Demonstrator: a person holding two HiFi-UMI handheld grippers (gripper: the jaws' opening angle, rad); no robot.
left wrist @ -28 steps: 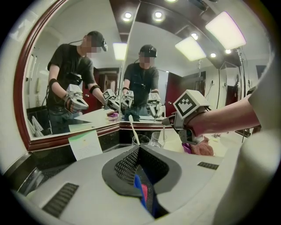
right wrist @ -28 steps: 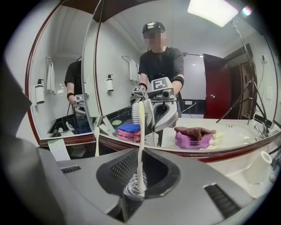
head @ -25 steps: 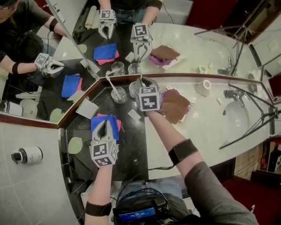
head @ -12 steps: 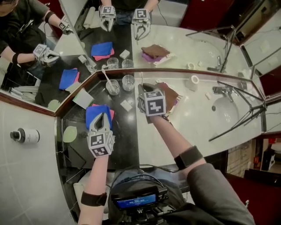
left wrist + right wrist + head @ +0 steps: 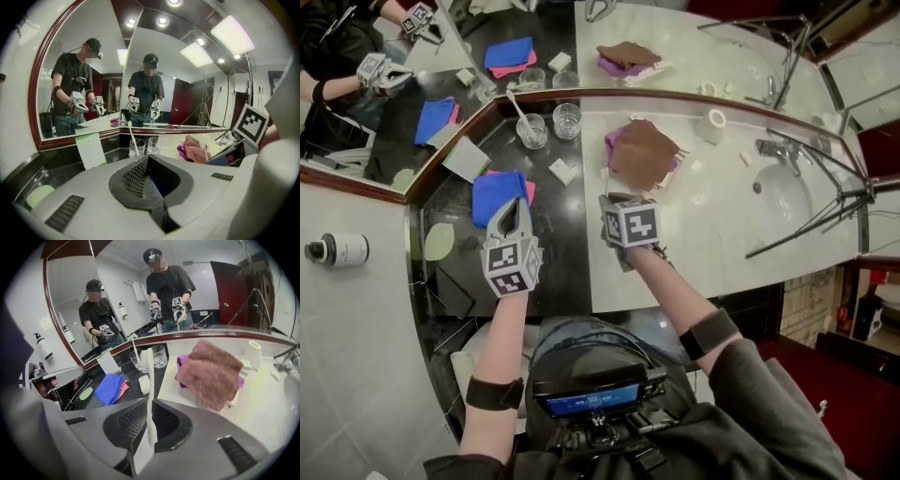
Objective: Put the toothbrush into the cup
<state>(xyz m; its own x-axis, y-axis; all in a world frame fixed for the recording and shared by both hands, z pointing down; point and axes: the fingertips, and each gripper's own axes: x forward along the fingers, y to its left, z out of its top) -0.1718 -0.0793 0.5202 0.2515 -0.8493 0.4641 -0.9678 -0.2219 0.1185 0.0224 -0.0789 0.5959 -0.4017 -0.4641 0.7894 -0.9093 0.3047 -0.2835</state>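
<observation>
The right gripper [image 5: 149, 420] has drawn back, its jaws grasping the toothbrush [image 5: 150, 380], which stands upright between them. The seemingly empty cup [image 5: 160, 356] now sits well ahead of them, so insertion remains. The left gripper [image 5: 151, 187] is clenched on nothing.

Corner washroom: two mirrors [image 5: 675, 37] in a dark red frame [image 5: 33, 89] meet at an angle. Worktop [image 5: 712, 216] white stone at right with sink [image 5: 787, 202] and tap [image 5: 771, 148], black stone at left. Ceiling panels [image 5: 232, 33] and spotlights [image 5: 161, 20] lit.
</observation>
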